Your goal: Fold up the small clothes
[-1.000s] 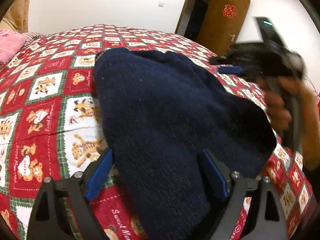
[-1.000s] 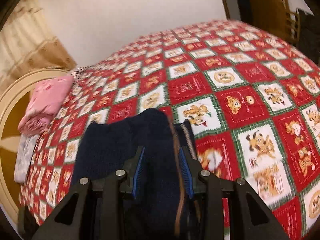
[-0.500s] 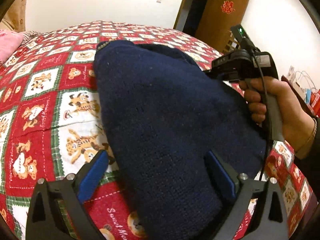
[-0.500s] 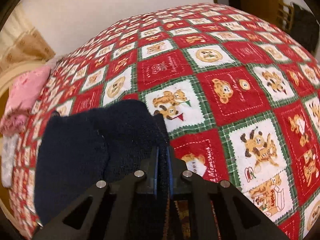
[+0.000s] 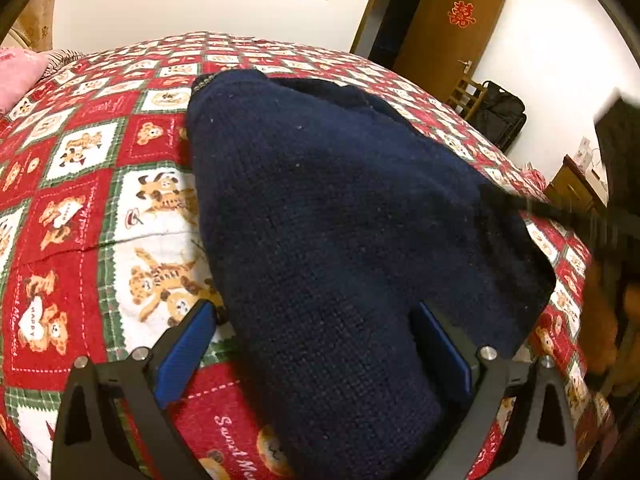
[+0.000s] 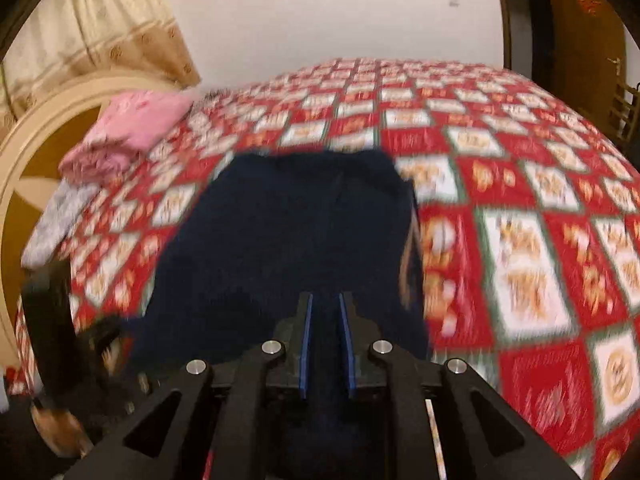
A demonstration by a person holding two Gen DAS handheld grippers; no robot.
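Left wrist view looks down on a navy knit garment (image 5: 320,216) lying on the red patchwork quilt (image 5: 68,208), its near end running back between the fingers of the left gripper (image 5: 312,352). The jaws stand wide and the blue pads (image 5: 184,356) sit clear of the wool on both sides, so this gripper straddles the garment without gripping it, probably placed to steady that end or take it next. Right wrist view is blurred by motion; the right gripper (image 6: 326,346) has just been parting slightly from a near-shut pinch, with a narrow gap between its pads and dark knit in that gap. Whether the pads press on the fabric I cannot tell. Judging by the doubled far edge, one fold is already laid. A pink folded item (image 6: 132,128) and a pale one (image 6: 56,220) sit by the headboard (image 6: 24,148), well apart. Across the room, a door (image 5: 448,32) and dark bag (image 5: 500,116); nothing obstructs the sweater
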